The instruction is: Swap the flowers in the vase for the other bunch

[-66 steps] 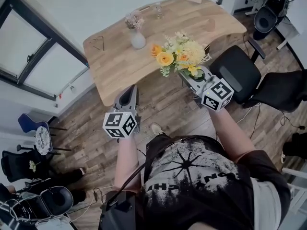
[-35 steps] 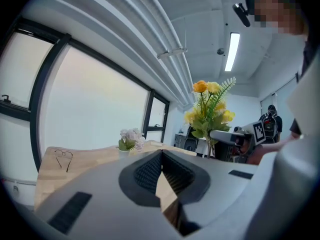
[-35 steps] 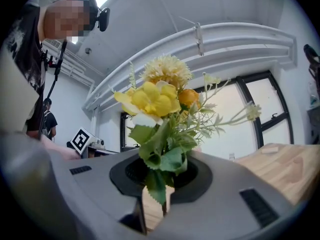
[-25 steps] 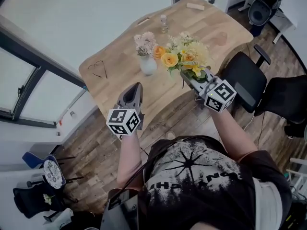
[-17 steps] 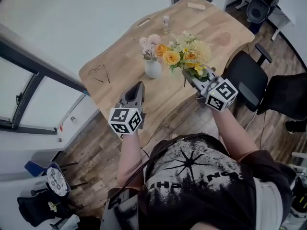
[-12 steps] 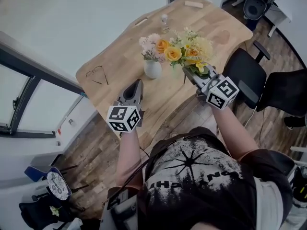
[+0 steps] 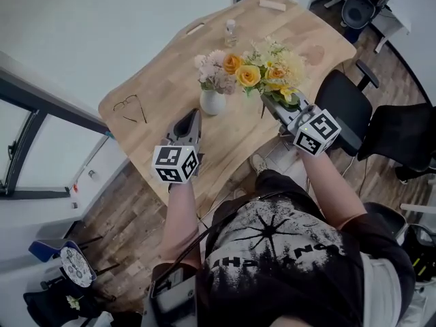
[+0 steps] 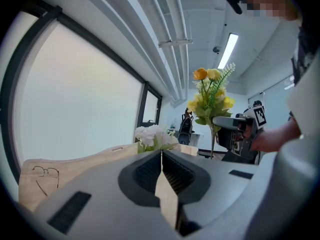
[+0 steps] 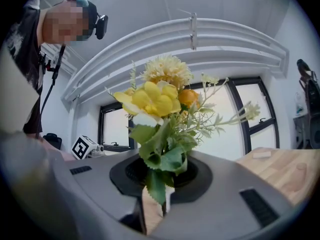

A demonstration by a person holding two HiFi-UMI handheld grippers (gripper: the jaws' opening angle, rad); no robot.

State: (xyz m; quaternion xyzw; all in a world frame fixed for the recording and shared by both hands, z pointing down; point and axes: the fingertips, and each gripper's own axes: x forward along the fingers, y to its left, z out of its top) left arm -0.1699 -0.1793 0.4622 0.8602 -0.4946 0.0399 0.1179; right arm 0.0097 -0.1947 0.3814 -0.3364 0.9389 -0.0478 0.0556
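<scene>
Head view: wooden table (image 7: 170, 80) stands ahead of the person, and a white vase (image 7: 212, 103) sits toward its near side, holding pale pink flowers (image 7: 211, 70). Just right of them is the yellow and orange bunch (image 7: 269, 70); whether the two sets of blooms touch cannot be told. The bunch's stems are pinched in the right gripper (image 7: 274, 103), which hovers over the table's near right edge. The left gripper (image 7: 192, 114) points at the vase from the near side, its tip near the vase but apart from it. Glasses (image 7: 129, 105) lie at the table's left. A small bottle (image 7: 230, 27) and a wooden block (image 7: 272, 4) lie at the far side. A black chair (image 7: 344, 101) stands right of the table.

Left gripper view: the jaws are pressed together with nothing between them. The pale flowers rise just beyond the tips. The yellow bunch stands upright to the right, in the other gripper.

Right gripper view: the jaws clamp the bunch's green stems, with leaves and blooms rising straight above them. The left gripper's marker cube (image 9: 85, 146) shows at the left and the table at the right.
</scene>
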